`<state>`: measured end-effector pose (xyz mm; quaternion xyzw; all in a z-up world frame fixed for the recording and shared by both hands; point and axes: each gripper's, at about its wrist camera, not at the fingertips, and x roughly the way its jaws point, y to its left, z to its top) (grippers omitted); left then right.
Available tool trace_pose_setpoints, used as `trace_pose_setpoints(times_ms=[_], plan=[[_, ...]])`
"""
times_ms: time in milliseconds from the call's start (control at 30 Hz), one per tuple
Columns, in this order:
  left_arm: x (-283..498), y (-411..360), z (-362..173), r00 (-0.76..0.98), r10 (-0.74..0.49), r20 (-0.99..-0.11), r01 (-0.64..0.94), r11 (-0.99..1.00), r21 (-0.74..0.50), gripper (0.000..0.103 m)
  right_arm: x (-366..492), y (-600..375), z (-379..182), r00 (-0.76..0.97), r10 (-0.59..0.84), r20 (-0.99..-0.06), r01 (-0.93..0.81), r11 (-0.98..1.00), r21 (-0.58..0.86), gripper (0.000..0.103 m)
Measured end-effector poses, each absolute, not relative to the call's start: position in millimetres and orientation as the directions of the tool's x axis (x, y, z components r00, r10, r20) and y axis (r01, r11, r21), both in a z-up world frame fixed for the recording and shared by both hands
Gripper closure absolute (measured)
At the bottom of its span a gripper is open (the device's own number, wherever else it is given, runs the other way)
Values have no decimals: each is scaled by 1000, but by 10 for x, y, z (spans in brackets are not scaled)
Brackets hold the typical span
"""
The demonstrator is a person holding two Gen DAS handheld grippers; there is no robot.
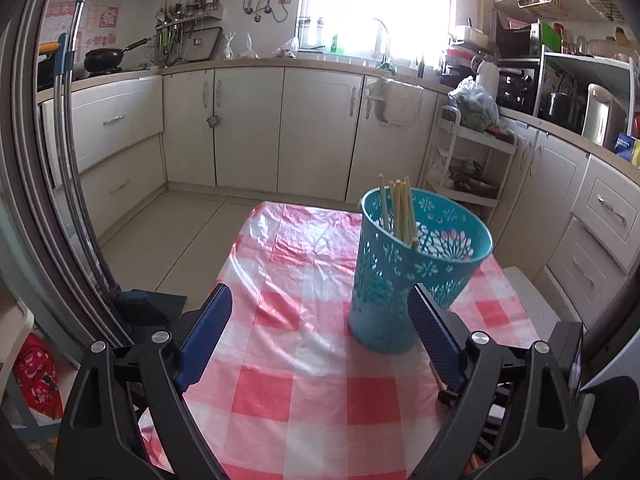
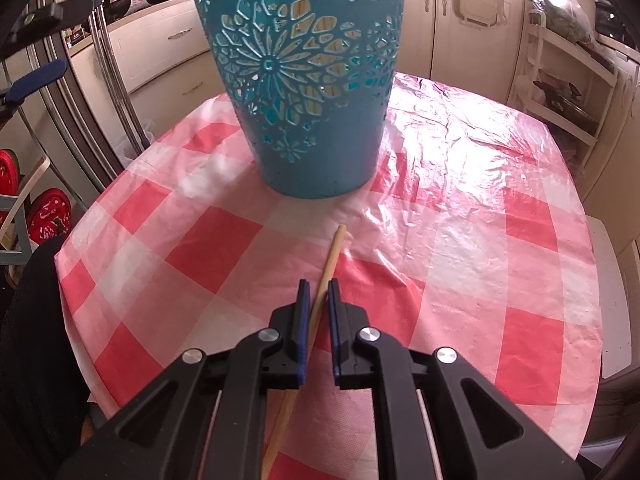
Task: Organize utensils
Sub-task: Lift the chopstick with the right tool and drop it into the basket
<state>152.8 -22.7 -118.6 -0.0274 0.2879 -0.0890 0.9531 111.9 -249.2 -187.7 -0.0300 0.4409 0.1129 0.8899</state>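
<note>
Obstacle: teal basket, upright mid-bench, its mouth partly taken by standing chopsticks bunched at one side; the rest of the opening is free. Obstacle: lone chopstick lying just before the basket's base. Free room: bare checked bench on both sides of the basket.

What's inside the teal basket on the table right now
Several pale wooden chopsticks stand inside the teal basket, tops poking above its rim. Their lower ends and the basket's floor are hidden by its wall.
</note>
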Motion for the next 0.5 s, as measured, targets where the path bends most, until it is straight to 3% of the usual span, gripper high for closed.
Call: trace_pose_setpoints(times_ms=[500], plan=[[1363, -382, -1222, 797, -175, -578, 189, 981, -37, 15, 1117, -2531, -1856, 564, 219, -796, -212, 970, 117, 97]])
